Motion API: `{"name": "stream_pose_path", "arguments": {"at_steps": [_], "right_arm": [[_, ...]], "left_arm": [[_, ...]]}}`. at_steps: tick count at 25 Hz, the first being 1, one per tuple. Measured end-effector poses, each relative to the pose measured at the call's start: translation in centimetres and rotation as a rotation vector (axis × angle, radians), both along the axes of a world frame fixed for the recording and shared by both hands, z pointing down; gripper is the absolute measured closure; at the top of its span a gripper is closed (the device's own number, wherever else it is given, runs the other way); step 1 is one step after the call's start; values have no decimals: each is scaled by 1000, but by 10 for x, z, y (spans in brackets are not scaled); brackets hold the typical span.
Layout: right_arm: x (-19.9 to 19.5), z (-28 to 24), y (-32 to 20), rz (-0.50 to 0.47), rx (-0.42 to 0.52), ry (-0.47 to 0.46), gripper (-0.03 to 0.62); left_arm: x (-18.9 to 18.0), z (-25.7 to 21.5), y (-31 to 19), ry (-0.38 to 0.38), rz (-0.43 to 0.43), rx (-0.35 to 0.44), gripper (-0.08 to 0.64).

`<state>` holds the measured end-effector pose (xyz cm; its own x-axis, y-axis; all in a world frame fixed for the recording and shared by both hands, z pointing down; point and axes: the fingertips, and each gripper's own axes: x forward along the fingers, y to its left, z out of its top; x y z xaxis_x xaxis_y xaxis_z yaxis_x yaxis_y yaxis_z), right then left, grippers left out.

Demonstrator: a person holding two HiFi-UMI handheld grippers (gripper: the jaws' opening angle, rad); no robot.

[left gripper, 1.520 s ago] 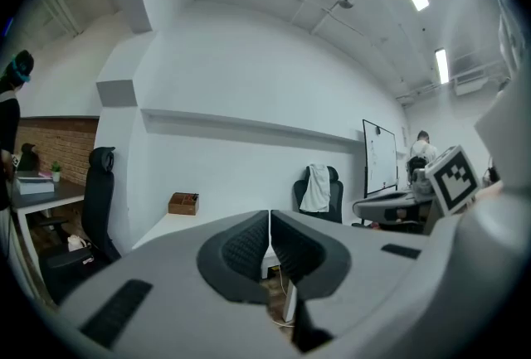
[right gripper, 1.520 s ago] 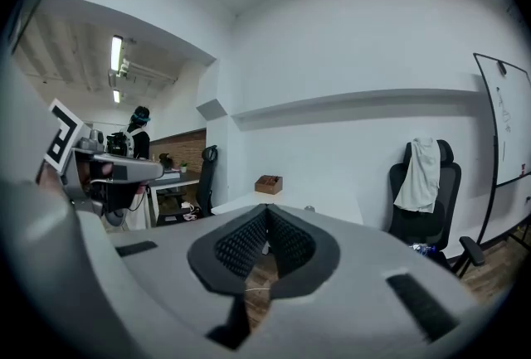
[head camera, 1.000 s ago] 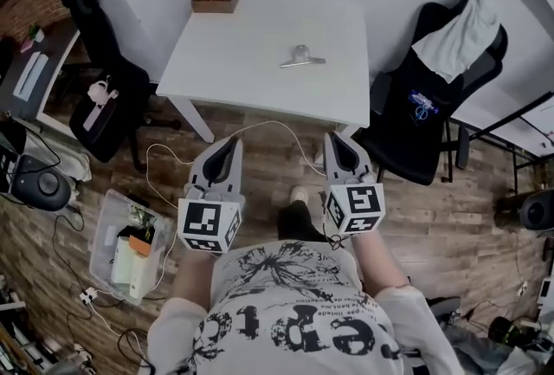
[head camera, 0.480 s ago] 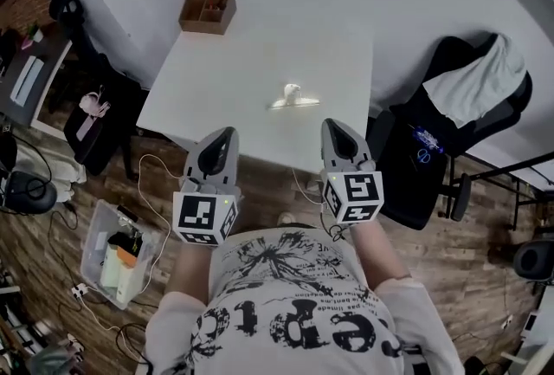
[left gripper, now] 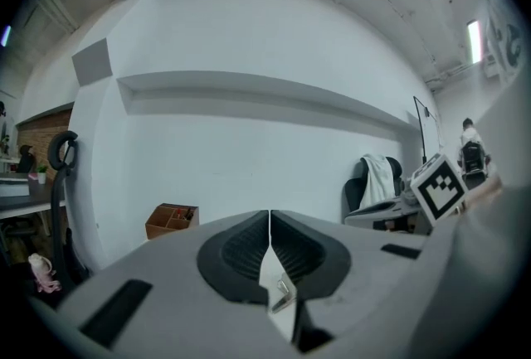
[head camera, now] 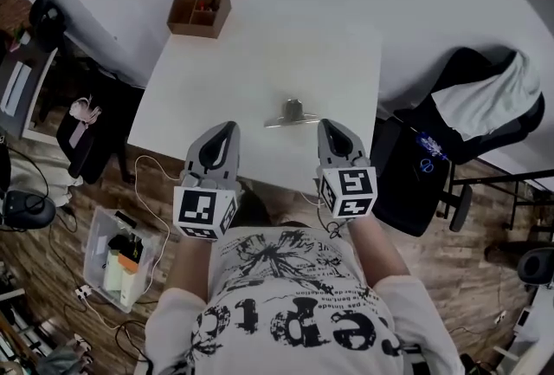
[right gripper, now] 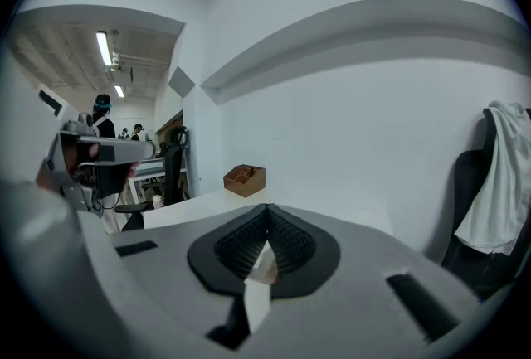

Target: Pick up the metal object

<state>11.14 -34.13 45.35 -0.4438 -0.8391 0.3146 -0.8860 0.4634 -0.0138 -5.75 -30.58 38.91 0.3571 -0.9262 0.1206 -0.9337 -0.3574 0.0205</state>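
The metal object (head camera: pixel 290 114), a silver clip, lies on the white table (head camera: pixel 216 79) near its front edge, right of centre. My left gripper (head camera: pixel 222 132) hovers over the table's front edge, to the left of and nearer than the clip, with its jaws shut and empty. My right gripper (head camera: pixel 330 129) is just right of the clip, also shut with nothing held. Through the left gripper (left gripper: pixel 270 216) view a sliver of the clip (left gripper: pixel 283 293) shows in the gap behind the jaws. The right gripper (right gripper: pixel 266 228) view looks across the table top.
A brown wooden organiser box (head camera: pixel 199 10) stands at the table's far left corner. A black office chair with a white garment (head camera: pixel 472 118) is at the right, another black chair (head camera: pixel 82 105) at the left. A clear bin (head camera: pixel 117 256) and cables lie on the wood floor.
The person has stepped up to the table. Both grippers have moved forward from over the floor to the table's front edge, still shut. The clip has not moved on the table.
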Motion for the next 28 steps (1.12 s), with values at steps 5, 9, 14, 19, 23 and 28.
{"name": "stream_pose_path", "arguments": {"at_steps": [5, 9, 14, 19, 23, 28], "right_arm": [[-13, 21, -30, 46, -67, 15, 598], [-24, 48, -52, 69, -143, 30, 598], [-35, 91, -65, 80, -265, 71, 586], [-43, 151, -72, 94, -411, 114, 412], [-46, 184, -80, 128, -474, 153, 332], [-50, 209, -93, 160, -537, 168, 298]], "left_arm": [[-12, 6, -41, 0, 87, -7, 548], [-25, 15, -74, 20, 128, -14, 548], [-31, 31, -95, 23, 170, -32, 548], [-38, 55, -100, 20, 183, -83, 548], [-53, 75, -106, 15, 167, -125, 548], [-66, 96, -111, -10, 161, -147, 548]]}}
